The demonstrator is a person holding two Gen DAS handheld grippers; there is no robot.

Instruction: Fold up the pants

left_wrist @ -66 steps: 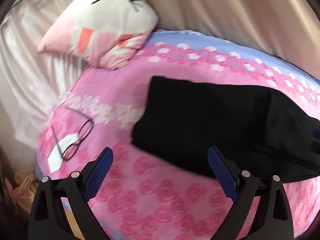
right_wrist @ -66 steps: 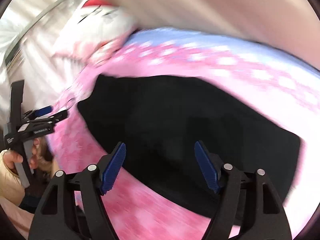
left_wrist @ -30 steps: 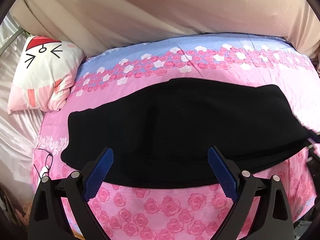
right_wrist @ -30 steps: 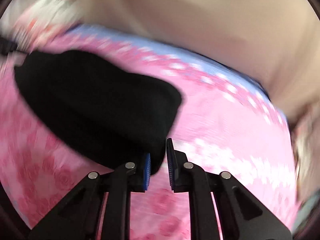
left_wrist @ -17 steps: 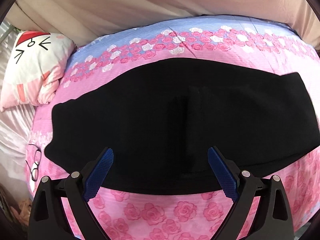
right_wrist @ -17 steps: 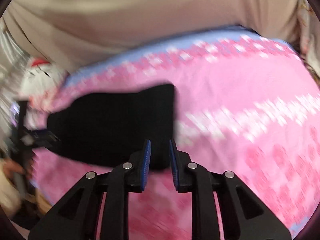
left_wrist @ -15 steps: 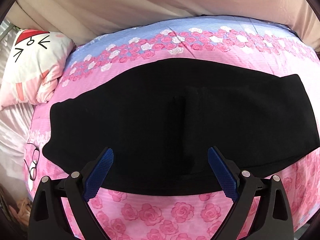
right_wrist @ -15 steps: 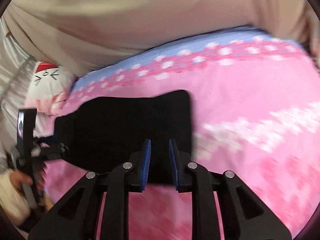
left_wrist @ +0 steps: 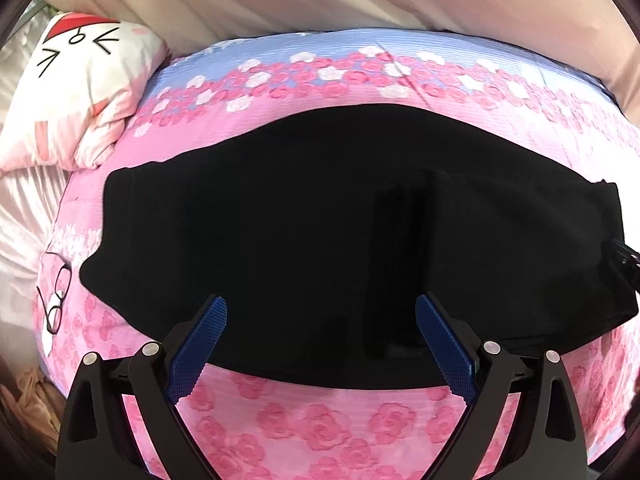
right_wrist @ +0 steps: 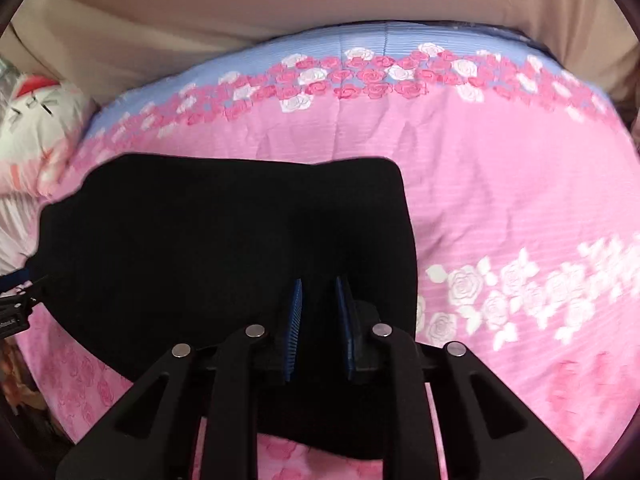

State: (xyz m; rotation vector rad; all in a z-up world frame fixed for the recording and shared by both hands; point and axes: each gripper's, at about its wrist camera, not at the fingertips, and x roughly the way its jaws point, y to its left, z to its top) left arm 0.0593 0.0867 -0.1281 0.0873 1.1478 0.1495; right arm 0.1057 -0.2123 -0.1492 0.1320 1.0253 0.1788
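- I'm looking at the pink rose bedspread (left_wrist: 320,420) filling both views, and it's sitting sharper in the right wrist view than it did half a second ago, when that view was smeared with blur.
- The black pants (left_wrist: 340,232) are lying flat across the middle of the bedspread as one long dark band; in the left wrist view they're reading a touch larger and nearer than before, with a faint upright crease near the centre.
- The cartoon pillow (left_wrist: 80,92) is sitting at the bed's far left corner, cut off by the lens edge.
- My left gripper (left_wrist: 321,344) is hovering over the pants' near edge, jaws spread wide and holding nothing.
- My right gripper (right_wrist: 318,320) is showing jaws nearly closed with black cloth between the pads, at the pants' right end; black on black, so I can't tell how firm the pinch is.
- Eyeglasses (left_wrist: 56,296) are lying on the bedspread at far left, tiny and distorted.
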